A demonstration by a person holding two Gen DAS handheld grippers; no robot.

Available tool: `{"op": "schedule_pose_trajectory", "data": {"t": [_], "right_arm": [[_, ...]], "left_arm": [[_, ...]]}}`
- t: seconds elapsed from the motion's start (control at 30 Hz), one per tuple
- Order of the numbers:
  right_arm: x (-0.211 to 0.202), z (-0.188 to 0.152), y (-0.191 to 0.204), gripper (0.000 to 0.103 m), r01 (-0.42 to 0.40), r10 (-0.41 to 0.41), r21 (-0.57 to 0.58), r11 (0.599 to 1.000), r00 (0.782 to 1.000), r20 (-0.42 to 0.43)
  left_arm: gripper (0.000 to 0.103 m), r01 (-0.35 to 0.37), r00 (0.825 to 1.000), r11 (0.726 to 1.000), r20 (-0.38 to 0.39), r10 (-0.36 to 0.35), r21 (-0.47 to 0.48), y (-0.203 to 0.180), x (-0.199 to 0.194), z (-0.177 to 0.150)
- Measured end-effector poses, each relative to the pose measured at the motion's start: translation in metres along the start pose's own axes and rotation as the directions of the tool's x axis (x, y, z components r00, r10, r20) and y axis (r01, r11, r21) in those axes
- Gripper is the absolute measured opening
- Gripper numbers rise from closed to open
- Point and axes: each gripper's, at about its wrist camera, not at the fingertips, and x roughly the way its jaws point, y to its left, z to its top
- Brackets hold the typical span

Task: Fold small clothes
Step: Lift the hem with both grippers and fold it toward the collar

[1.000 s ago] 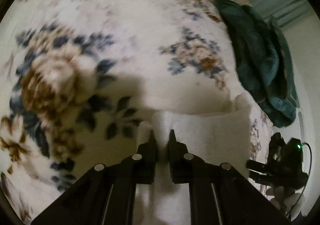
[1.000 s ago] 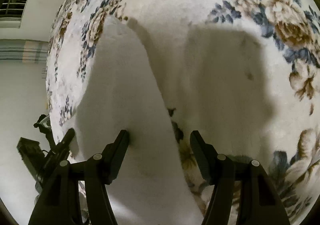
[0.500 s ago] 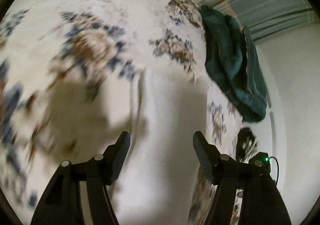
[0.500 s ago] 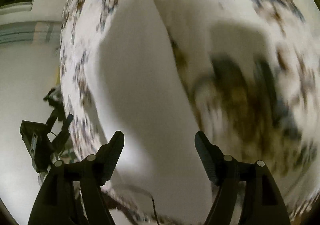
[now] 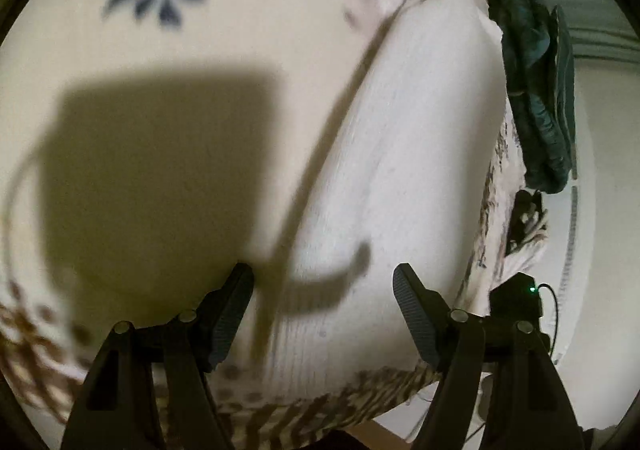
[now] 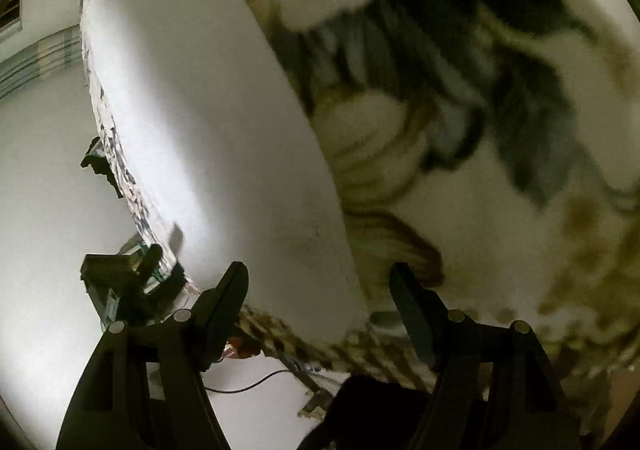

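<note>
A white ribbed garment (image 5: 400, 153) lies folded in a long strip on a floral blanket (image 5: 192, 29), near the blanket's edge. My left gripper (image 5: 323, 290) is open and empty, its jaws wide, just above the strip's near end. The same white strip (image 6: 208, 121) runs up the left of the right wrist view. My right gripper (image 6: 319, 288) is open and empty over the strip's near end, close to the blanket's fringe.
A dark green garment (image 5: 532, 89) lies heaped at the blanket's far right edge. A black device with a green light (image 5: 520, 302) sits off the edge on the pale floor. More black gear (image 6: 120, 282) and a cable lie beside the blanket.
My left gripper has let go of the white garment and opened wide. Both grippers have drawn back toward the near end of the strip and dropped closer to the blanket.
</note>
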Motion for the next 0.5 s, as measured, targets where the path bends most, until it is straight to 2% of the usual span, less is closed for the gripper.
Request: {"op": "schedule_pose_trajectory", "data": {"t": [0.03,0.13,0.17,0.2,0.23,0.27,0.3,0.37,0.5], "right_arm": [[0.006,-0.002,0.001,0.075,-0.03,0.03,0.005,1.0,1.0,0.006],[0.016,-0.006,0.008,0.073,-0.104,0.103,0.025,0.994,0.994,0.024],[0.018,-0.007,0.014,0.065,-0.117,0.117,0.023,0.993,0.993,0.028],[0.023,-0.008,0.018,0.049,-0.12,0.12,0.023,0.992,0.993,0.026],[0.024,-0.006,0.023,0.039,-0.117,0.117,0.027,0.993,0.993,0.023],[0.028,-0.007,0.026,0.023,-0.116,0.115,0.031,0.993,0.993,0.024],[0.028,-0.009,0.029,0.02,-0.123,0.123,0.03,0.992,0.992,0.03],[0.019,-0.008,0.038,0.017,-0.131,0.13,0.018,0.991,0.99,0.05],[-0.004,-0.012,0.048,0.016,-0.164,0.164,-0.007,0.987,0.984,0.07]], "left_arm": [[0.07,0.012,1.0,1.0,0.002,-0.012,0.003,-0.002,0.004,-0.001],[0.068,-0.023,0.999,0.999,0.035,0.022,0.034,-0.015,0.007,-0.003],[0.068,-0.042,0.998,0.997,0.055,0.038,0.065,-0.024,0.006,-0.006],[0.048,-0.056,0.997,0.994,0.064,0.05,0.089,-0.031,0.006,-0.008],[0.008,-0.078,0.996,0.991,0.061,0.071,0.113,-0.038,0.008,-0.011],[0.011,-0.091,0.995,0.988,0.059,0.084,0.128,-0.042,0.009,-0.013],[0.01,-0.101,0.993,0.985,0.072,0.092,0.14,-0.048,0.007,-0.015],[0.01,-0.099,0.992,0.986,0.093,0.087,0.135,-0.056,-0.002,-0.017],[0.009,-0.04,0.99,0.994,0.137,0.026,0.098,-0.065,-0.031,-0.016]]}}
